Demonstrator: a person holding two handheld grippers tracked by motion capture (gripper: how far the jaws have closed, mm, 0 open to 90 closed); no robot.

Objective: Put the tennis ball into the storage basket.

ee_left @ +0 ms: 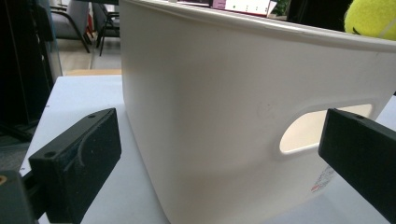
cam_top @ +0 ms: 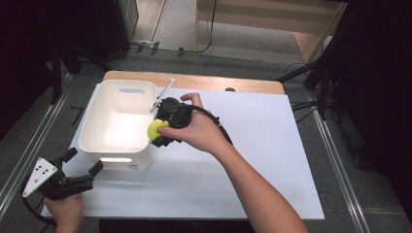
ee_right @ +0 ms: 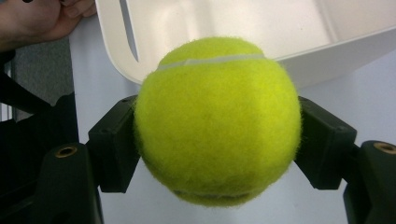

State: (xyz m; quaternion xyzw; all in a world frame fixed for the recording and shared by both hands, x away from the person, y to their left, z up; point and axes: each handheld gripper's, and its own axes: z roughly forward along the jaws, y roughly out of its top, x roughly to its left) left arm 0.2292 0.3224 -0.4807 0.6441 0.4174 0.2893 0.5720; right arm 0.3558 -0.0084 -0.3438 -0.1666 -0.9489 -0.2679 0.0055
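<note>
Right tool clamps the yellow-green tennis ball between its two black jaws, one pressed to each side of the ball. The ball is held at the right rim of the white bin, which stands on the white worktop. Left tool, jaws spread and empty, sits near the bin's front wall with its handle slot.

right hand-held gripper with yellow tennis ball at white bin's right rim, left hand-held gripper apart on bench
</note>
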